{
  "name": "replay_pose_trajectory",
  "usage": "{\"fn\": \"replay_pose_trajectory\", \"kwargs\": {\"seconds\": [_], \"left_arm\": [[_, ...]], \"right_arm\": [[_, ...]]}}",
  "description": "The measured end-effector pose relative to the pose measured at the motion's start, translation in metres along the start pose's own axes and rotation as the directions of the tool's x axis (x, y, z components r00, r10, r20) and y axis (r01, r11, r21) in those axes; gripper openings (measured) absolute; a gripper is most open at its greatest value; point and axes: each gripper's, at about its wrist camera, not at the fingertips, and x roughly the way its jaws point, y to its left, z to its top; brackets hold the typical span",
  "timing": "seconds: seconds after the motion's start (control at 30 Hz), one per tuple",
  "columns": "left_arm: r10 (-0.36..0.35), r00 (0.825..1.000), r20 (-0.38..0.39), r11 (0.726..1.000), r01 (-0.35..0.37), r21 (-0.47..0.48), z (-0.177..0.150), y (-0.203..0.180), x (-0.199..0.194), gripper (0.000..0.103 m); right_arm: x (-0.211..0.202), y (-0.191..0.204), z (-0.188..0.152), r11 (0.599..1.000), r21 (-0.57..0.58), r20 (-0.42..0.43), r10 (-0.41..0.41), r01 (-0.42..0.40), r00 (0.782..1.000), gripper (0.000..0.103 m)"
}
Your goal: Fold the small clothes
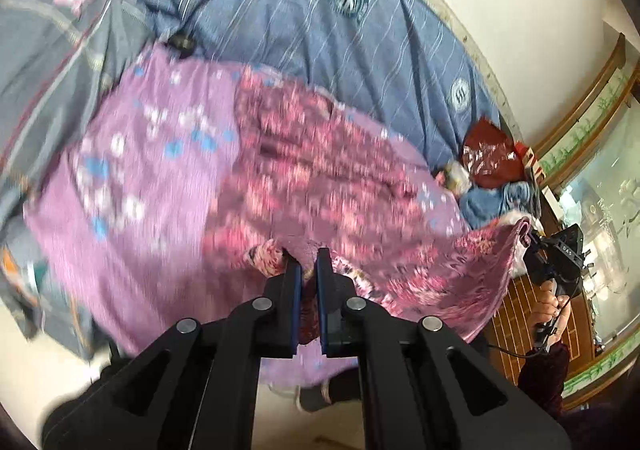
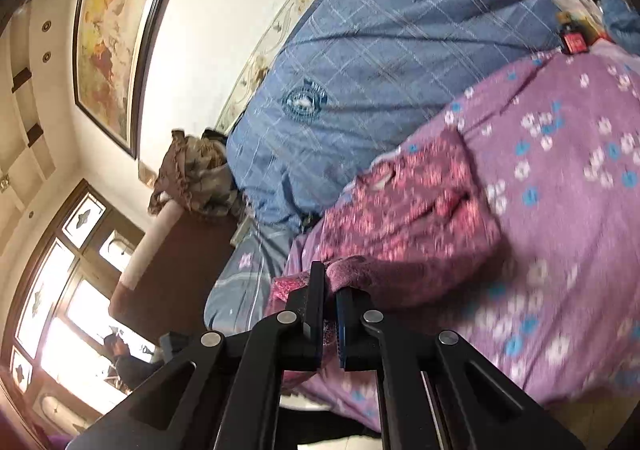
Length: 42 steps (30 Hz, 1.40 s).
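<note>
A small maroon garment [image 1: 304, 170] with a pink flower print lies partly on a purple flowered sheet [image 1: 132, 178] spread over the bed. My left gripper [image 1: 307, 262] is shut on one edge of the garment, lifted off the sheet. My right gripper [image 2: 330, 282] is shut on another edge of the same maroon garment [image 2: 408, 206], whose plush inner side bunches at the fingertips. In the left wrist view the right gripper [image 1: 530, 238] appears at the far right with the cloth stretched up to it, a hand [image 1: 550, 306] holding its handle. The picture is blurred by motion.
A blue quilt [image 1: 320, 30] with round crests covers the bed behind the sheet. A red plastic bag [image 1: 488, 154] and blue cloth [image 1: 492, 202] lie at the bed's far end. A dark headboard [image 2: 172, 270] with bunched brown fabric [image 2: 192, 174] stands by a window.
</note>
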Motion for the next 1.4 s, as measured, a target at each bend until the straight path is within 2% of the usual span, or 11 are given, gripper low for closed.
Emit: {"fn": "replay_pose_trajectory", "kwargs": {"seconds": [0.27,0.43,0.6,0.8,0.93,0.97,1.03,1.07,1.17,1.3,1.4], "left_arm": [[0.026,0.996,0.085,0.999,-0.028,0.021,0.115,0.001,0.036,0.005],[0.047,0.997,0.063,0.999,-0.048,0.007,0.195,0.013,0.106,0.005],[0.149,0.989,-0.001,0.989,-0.149,-0.026,0.245,0.042,0.202,0.005],[0.167,0.981,-0.100,0.967,-0.183,-0.179,0.244,0.102,0.284,0.005],[0.073,0.996,-0.045,0.946,-0.084,-0.312,0.235,0.126,0.281,0.009],[0.062,0.998,-0.008,0.943,-0.061,-0.328,0.234,0.128,0.272,0.012],[0.125,0.985,0.118,0.936,-0.077,-0.345,0.234,0.125,0.240,0.046],[0.157,0.970,0.186,0.933,-0.084,-0.351,0.232,0.121,0.221,0.054],[0.225,0.931,0.287,0.933,-0.121,-0.338,0.221,0.099,0.172,0.062],[0.307,0.921,0.242,0.922,-0.224,-0.316,0.182,0.058,0.151,0.070],[0.329,0.932,0.150,0.913,-0.274,-0.301,0.142,0.037,0.168,0.070]], "right_arm": [[0.061,-0.021,0.091,0.998,0.026,0.059,-0.067,0.065,0.996,0.004],[0.126,-0.066,0.149,0.992,0.058,0.079,-0.118,0.113,0.990,0.004],[0.210,-0.130,0.186,0.975,0.095,0.044,-0.206,0.202,0.977,0.004],[0.292,-0.219,0.179,0.903,0.217,-0.104,-0.357,0.372,0.928,0.011],[0.289,-0.240,0.166,0.899,0.315,-0.074,-0.297,0.305,0.952,0.045],[0.278,-0.235,0.165,0.900,0.314,-0.029,-0.309,0.303,0.950,0.047],[0.262,-0.223,0.165,0.907,0.289,0.030,-0.330,0.308,0.944,0.056],[0.253,-0.215,0.165,0.913,0.270,0.059,-0.333,0.306,0.941,0.056],[0.236,-0.181,0.164,0.933,0.193,0.092,-0.325,0.303,0.941,0.056],[0.247,-0.115,0.148,0.949,0.013,0.029,-0.315,0.315,0.949,0.053],[0.277,-0.074,0.123,0.954,-0.084,-0.057,-0.292,0.287,0.955,0.046]]}}
